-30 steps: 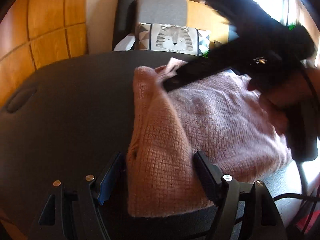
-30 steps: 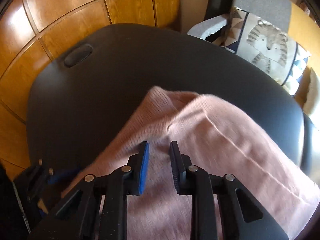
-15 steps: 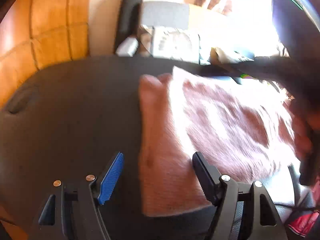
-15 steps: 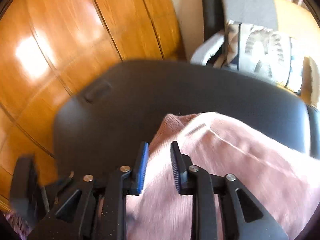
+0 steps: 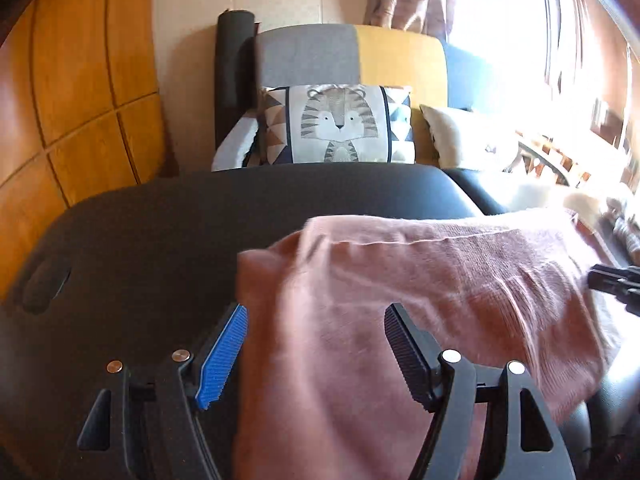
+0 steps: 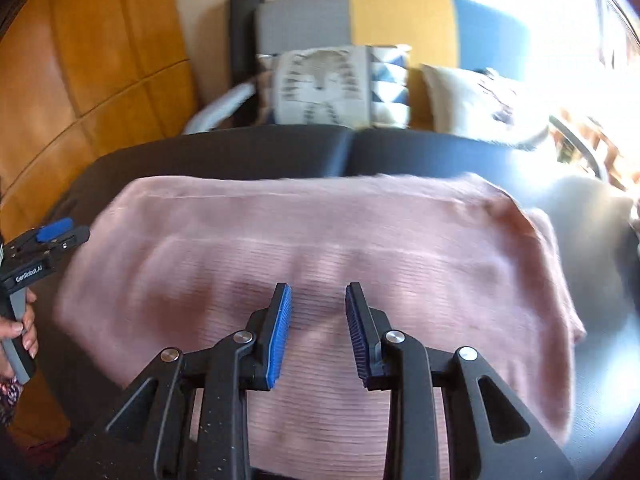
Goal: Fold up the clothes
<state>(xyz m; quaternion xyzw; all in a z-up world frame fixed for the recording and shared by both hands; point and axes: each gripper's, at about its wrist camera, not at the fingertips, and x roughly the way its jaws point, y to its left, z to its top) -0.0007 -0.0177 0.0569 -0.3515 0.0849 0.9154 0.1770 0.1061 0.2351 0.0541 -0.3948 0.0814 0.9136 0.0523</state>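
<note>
A pink knit sweater (image 5: 420, 280) lies folded on the black padded table (image 5: 160, 232); the right wrist view shows it as a wide flat rectangle (image 6: 320, 232). My left gripper (image 5: 315, 312) is open wide over the sweater's left end, and the fabric between its fingers is not pinched. My right gripper (image 6: 317, 296) hovers over the sweater's near middle, its blue pads (image 6: 280, 320) apart and holding nothing. The left gripper (image 6: 48, 240) also shows at the left edge of the right wrist view, held by a hand (image 6: 20, 328). The right gripper's tip (image 5: 612, 280) pokes in at the right of the left wrist view.
A sofa with a tiger-print cushion (image 5: 340, 124) and a cream cushion (image 5: 464, 140) stands behind the table. Wooden panelling (image 5: 80, 100) covers the left wall. White fabric (image 6: 592, 200) lies at the table's bright right end, by the window.
The right gripper has left the sweater's far left corner and now faces the whole folded sweater from the near side. The left view has tilted up; the right arm no longer crosses it.
</note>
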